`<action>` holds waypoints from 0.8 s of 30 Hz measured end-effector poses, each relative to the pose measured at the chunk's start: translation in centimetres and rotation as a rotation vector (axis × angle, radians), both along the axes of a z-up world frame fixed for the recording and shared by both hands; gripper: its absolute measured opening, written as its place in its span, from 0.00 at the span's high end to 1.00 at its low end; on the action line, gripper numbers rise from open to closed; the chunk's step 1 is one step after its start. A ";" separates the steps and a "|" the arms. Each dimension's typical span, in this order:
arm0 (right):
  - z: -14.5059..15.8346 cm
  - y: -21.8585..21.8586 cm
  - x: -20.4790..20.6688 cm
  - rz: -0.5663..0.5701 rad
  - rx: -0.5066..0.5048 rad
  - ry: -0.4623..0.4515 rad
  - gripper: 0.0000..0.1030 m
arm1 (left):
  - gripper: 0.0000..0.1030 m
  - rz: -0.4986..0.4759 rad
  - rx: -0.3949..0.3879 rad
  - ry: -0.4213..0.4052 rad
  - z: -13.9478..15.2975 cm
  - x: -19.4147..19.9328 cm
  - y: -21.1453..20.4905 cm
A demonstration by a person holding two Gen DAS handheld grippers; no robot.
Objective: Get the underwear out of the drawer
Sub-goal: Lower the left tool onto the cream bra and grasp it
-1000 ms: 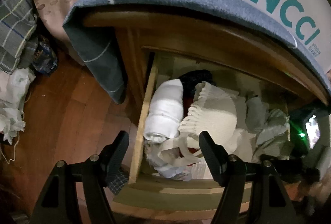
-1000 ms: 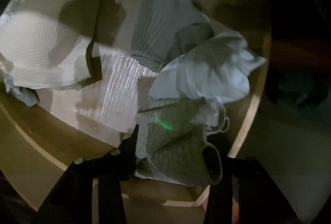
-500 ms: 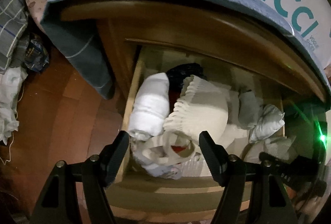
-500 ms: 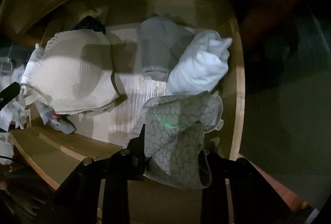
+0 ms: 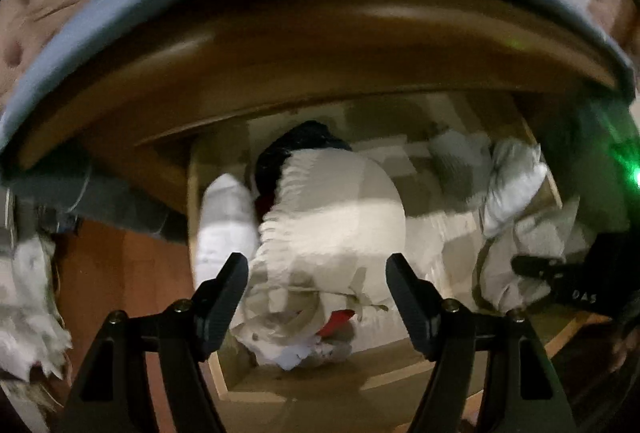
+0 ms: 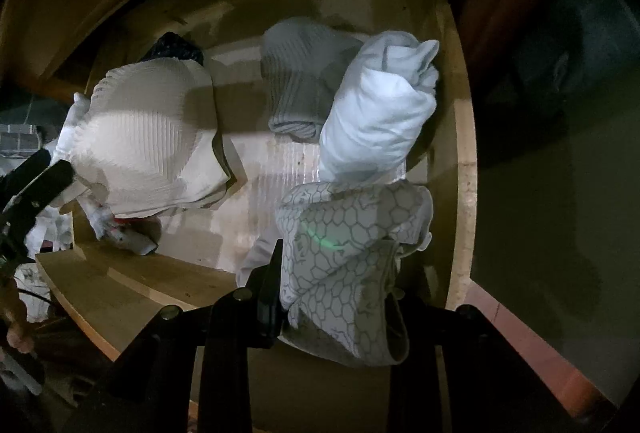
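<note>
Lifted since earlier, patterned underwear (image 6: 344, 253) now clears drawer's front edge (image 6: 120, 285).

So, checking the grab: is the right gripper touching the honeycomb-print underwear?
Touching: the right wrist view shows the right gripper pinching the honeycomb-print underwear.

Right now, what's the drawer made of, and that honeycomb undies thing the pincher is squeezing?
The drawer looks like pale, unpainted wood: matte sides, plain cut edges. The honeycomb underwear looks like thin, soft knit fabric, probably cotton or a stretchy blend; it bunches and folds limply where the right gripper pinches it. The exact fibre can't be told.
</note>
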State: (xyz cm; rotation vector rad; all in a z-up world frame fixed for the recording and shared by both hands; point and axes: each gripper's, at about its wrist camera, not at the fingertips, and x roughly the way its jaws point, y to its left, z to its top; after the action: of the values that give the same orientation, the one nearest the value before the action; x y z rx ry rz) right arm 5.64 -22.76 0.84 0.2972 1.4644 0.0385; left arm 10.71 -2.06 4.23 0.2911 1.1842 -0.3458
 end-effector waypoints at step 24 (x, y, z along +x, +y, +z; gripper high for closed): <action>-0.8 0.5 0.2 0.023 0.005 0.009 0.72 | 0.22 -0.106 0.191 0.133 -6.2 1.8 -3.7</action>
State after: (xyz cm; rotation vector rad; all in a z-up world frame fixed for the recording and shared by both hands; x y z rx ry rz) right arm 5.81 -22.29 0.06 0.2848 1.4773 0.0597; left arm 12.56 -5.75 -1.93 0.5045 1.3388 -0.3494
